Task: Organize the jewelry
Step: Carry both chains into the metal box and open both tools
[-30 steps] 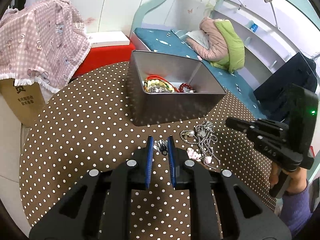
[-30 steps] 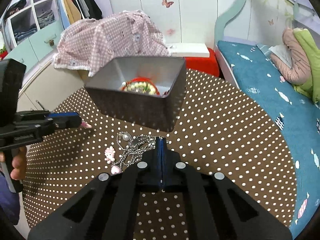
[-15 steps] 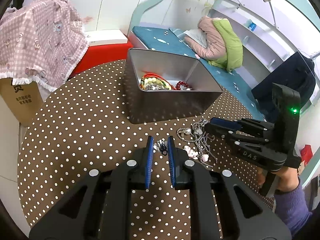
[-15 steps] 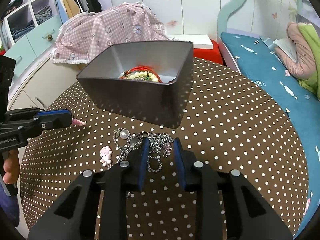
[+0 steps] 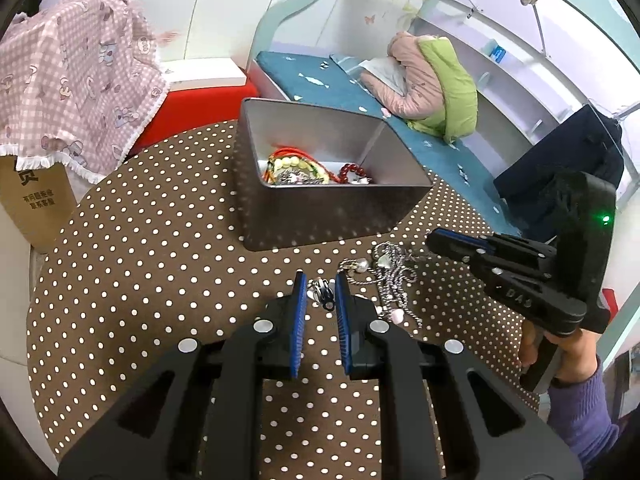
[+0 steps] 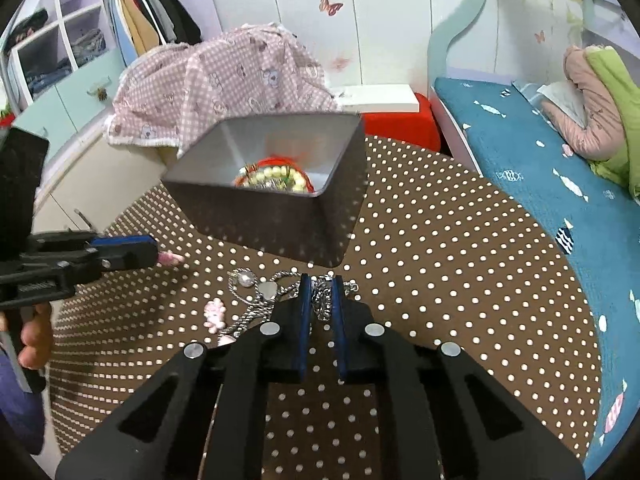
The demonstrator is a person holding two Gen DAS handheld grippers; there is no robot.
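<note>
A grey metal box (image 5: pixel 332 216) (image 6: pixel 272 220) stands on the dotted table, with bead bracelets (image 5: pixel 296 168) (image 6: pixel 276 178) inside. In front of it lies a tangle of silver chains (image 5: pixel 394 276) beside a pink charm (image 6: pixel 215 314). My right gripper (image 6: pixel 320 280) (image 5: pixel 434 236) is shut on a strand of those chains (image 6: pixel 320 300), low over the cloth. To the left of the pile, my left gripper (image 5: pixel 320 280) (image 6: pixel 150 248) is shut on a small trinket (image 5: pixel 322 294), black and silver from above, with a pink end (image 6: pixel 170 258) poking past the tips.
The round table (image 5: pixel 140 240) wears a brown cloth with white dots. A pink checked cloth (image 6: pixel 216 84) and a cardboard box (image 5: pixel 36 200) sit behind its left edge, a red stool (image 6: pixel 400 124) behind the metal box, and a blue bed (image 6: pixel 520 152) to the right.
My right gripper's jaws went from shut to open over the chains, then closed on a strand. The left gripper kept still with its trinket.
</note>
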